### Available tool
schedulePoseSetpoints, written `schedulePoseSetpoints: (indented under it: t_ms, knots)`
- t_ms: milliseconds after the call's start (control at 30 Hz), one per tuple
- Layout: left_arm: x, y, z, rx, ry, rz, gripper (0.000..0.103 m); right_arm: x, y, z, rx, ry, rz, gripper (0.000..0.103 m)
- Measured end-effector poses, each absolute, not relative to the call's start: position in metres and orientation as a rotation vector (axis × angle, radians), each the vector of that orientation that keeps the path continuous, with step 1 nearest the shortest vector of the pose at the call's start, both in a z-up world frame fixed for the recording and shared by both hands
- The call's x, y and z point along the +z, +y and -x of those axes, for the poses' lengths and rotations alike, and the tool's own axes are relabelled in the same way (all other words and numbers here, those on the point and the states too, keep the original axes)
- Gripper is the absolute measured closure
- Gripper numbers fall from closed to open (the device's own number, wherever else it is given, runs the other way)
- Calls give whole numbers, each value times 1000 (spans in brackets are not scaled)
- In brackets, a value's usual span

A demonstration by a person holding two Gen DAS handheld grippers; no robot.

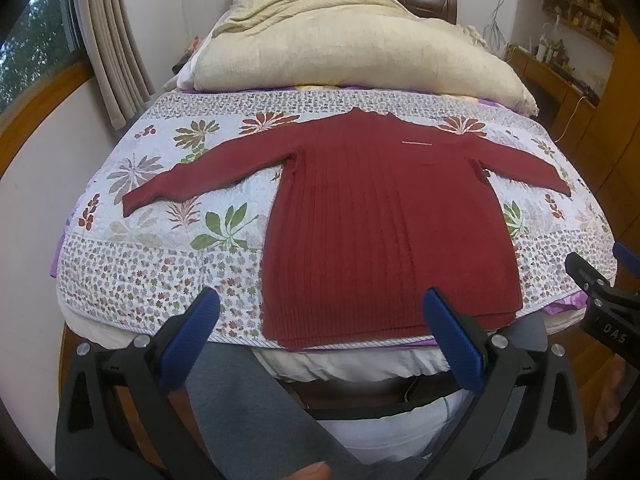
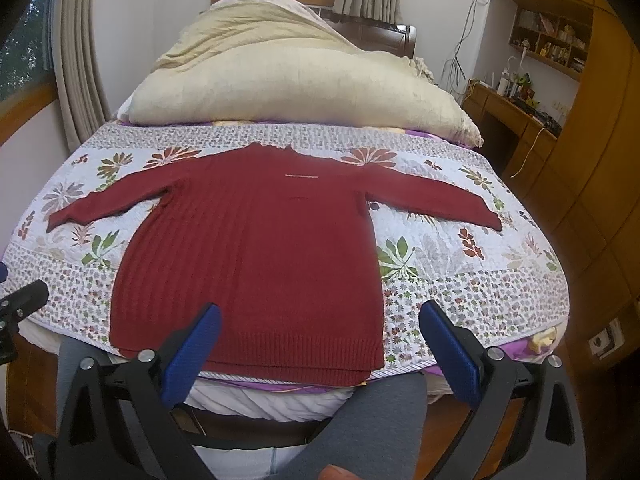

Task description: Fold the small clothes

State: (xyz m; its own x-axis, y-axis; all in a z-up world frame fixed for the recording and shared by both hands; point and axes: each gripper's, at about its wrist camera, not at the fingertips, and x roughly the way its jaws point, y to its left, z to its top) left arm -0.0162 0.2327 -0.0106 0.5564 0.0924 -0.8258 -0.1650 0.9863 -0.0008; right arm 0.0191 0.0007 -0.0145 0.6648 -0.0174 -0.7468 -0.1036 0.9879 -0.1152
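Note:
A dark red ribbed sweater (image 1: 384,216) (image 2: 256,248) lies flat on the floral quilt, neck toward the pillow, hem at the near edge, both sleeves spread out sideways. My left gripper (image 1: 320,308) hovers wide open just short of the hem, holding nothing. My right gripper (image 2: 320,324) is likewise open and empty in front of the hem's right part. In the left wrist view the right gripper's body (image 1: 600,292) shows at the right edge. A tip of the left gripper (image 2: 20,304) shows at the left edge of the right wrist view.
The floral quilt (image 1: 168,264) covers the near part of a bed. A bulky beige duvet (image 1: 340,48) is piled behind the sweater. Grey-trousered legs (image 2: 368,424) stand against the bed's near edge. Curtains (image 1: 108,40) hang on the left; a wooden desk and shelves (image 2: 532,92) stand on the right.

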Motion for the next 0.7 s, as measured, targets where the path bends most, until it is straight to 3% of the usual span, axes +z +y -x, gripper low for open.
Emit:
schedulePoseSetpoints:
  t_ms: [467, 700]
  knots:
    - [-60, 240, -36, 26, 1003, 171, 3, -46, -25, -66, 96, 834, 111, 4]
    - [-106, 222, -91, -287, 965, 294, 3, -90, -176, -162, 97, 894, -338, 4]
